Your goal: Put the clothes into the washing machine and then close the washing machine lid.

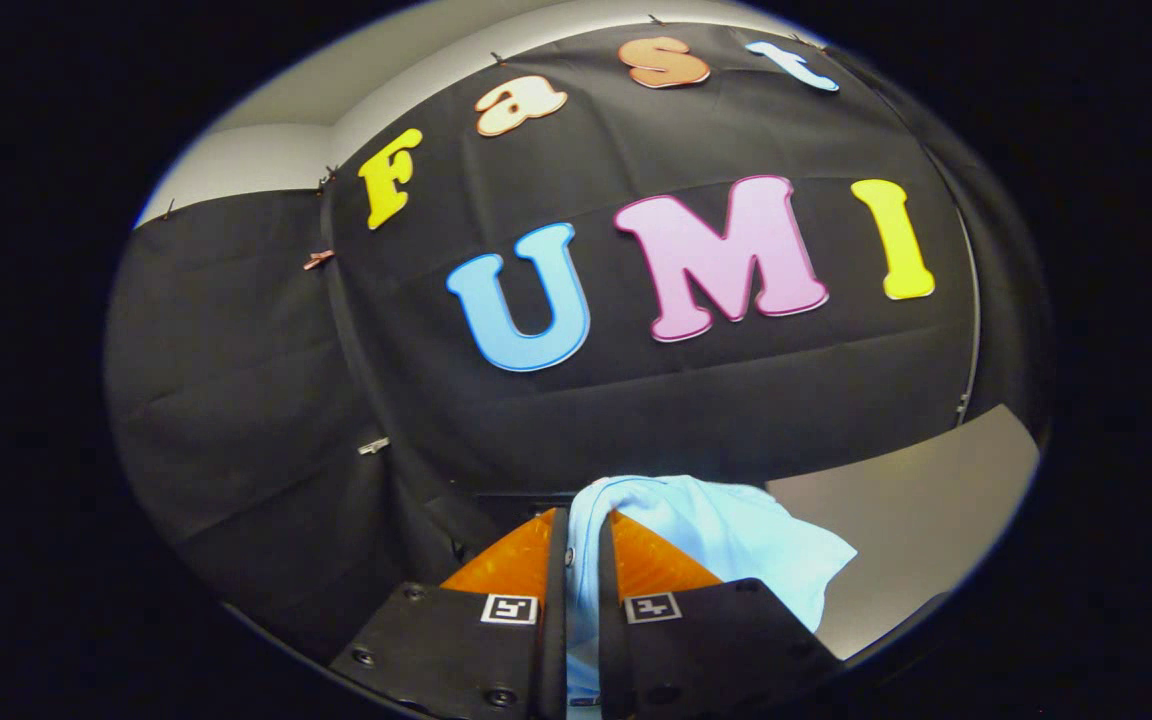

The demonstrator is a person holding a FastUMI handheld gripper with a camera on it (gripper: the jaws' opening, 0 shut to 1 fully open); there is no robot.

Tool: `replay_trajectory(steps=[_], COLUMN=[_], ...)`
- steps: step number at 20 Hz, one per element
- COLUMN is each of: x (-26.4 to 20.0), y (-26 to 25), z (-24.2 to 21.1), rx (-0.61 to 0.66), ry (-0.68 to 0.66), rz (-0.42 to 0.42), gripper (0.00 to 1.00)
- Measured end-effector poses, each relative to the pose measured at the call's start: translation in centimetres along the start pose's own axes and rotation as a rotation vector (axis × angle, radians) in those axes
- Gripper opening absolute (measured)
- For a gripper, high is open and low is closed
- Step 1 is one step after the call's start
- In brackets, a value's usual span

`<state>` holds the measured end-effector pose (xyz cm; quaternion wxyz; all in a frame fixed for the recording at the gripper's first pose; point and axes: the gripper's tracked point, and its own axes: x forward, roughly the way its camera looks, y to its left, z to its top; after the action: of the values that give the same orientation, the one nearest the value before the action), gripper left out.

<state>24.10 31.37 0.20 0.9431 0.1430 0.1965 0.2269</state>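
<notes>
Both fingers of the gripper [583, 545] clamp a pale blue cloth garment [726, 540]. It drapes rightward past them. Black booth cloth [236, 380] hangs beyond.

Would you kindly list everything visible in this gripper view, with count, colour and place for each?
garment: one, light blue, pinched between the fingers and draping over and beyond them to one side.
booth wall cloth: one, black, hanging as the backdrop well beyond the fingers.
clips: a few small ones, pinning the cloth along its seam and top edge.
pale surface: one, grey-white, beside and beyond the garment; I cannot tell what it belongs to.
pale wall: one, whitish, above the cloth.
gripper: one, fingers closed on the garment, with a square marker on each finger base.
</notes>
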Motion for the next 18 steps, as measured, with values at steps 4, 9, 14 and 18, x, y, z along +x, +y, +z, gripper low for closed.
replay_trajectory(steps=[4,9,14,18], x=[3.7,8.0,9.6,11.1], y=[4.3,6.4,5.9,3.5], z=[-4.2,-9.6,-10.4,-15.7], rx=[0.004,0.01,-0.015,-0.087], ry=[0.051,0.12,0.07,0.173], rz=[0.069,0.082,0.047,-0.01], gripper=[0.17,0.17,0.12,0.12])
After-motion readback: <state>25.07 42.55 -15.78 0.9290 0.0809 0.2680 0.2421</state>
